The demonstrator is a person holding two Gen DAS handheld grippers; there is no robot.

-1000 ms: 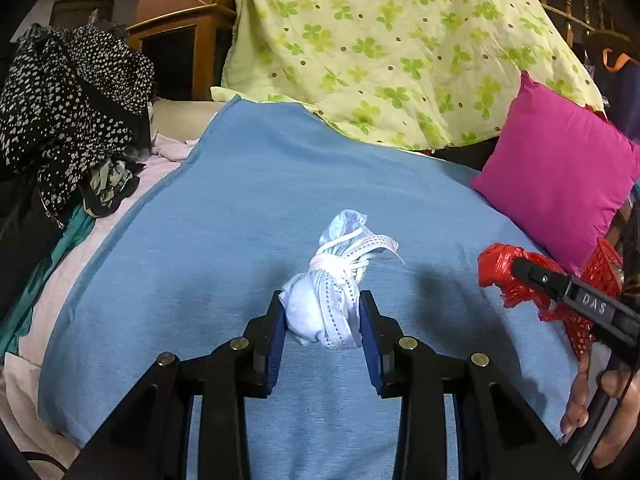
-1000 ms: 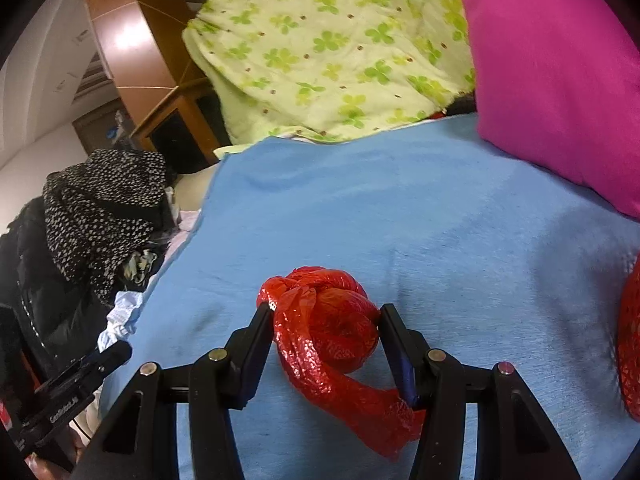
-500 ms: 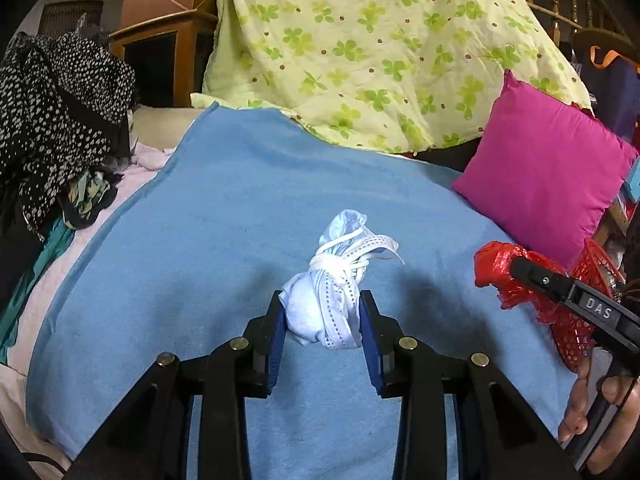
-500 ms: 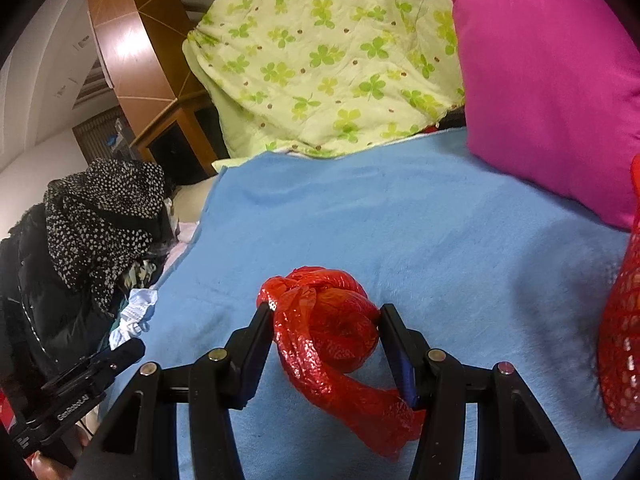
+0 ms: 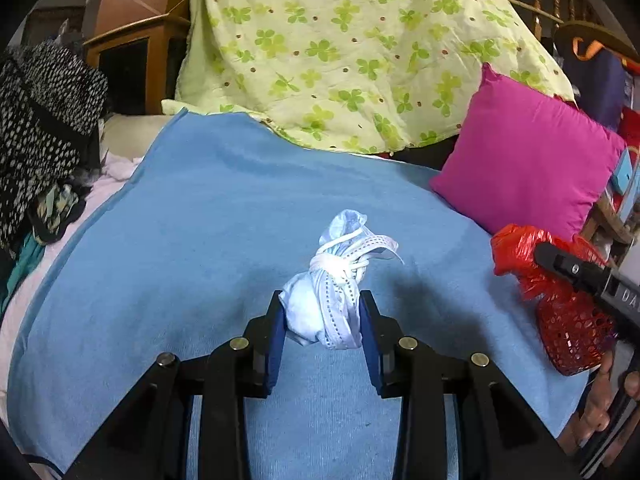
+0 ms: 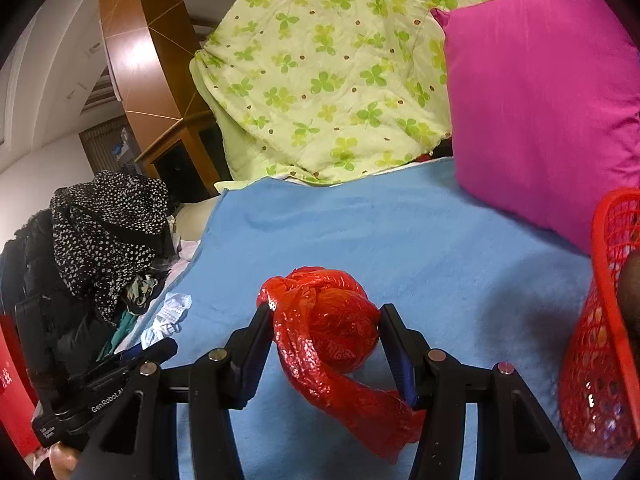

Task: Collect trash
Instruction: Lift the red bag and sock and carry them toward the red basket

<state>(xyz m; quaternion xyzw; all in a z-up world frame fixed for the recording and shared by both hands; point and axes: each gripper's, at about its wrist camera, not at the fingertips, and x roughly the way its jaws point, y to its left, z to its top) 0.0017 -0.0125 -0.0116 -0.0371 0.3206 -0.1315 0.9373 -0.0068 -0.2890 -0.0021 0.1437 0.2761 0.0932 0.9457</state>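
My left gripper (image 5: 322, 314) is shut on a knotted pale blue face mask (image 5: 332, 300), held above the blue blanket (image 5: 200, 240). In the right wrist view my right gripper (image 6: 326, 330) is shut on a knotted red plastic bag (image 6: 332, 328), whose tail hangs down between the fingers. The same red plastic bag (image 5: 516, 246) shows at the right edge of the left wrist view, held just above a red mesh basket (image 5: 572, 336). That red mesh basket (image 6: 604, 320) stands at the right edge of the right wrist view, close beside the bag.
A magenta pillow (image 5: 528, 168) lies at the back right, a green clover-print quilt (image 5: 340, 48) is heaped behind the blanket. A pile of dark spotted clothes (image 5: 40, 120) sits to the left. A hand (image 5: 600, 404) grips the right tool near the basket.
Both views have shifted rightwards across the bed; the red basket has come further into each view and the clothes pile has slid left. Both grips are unchanged.
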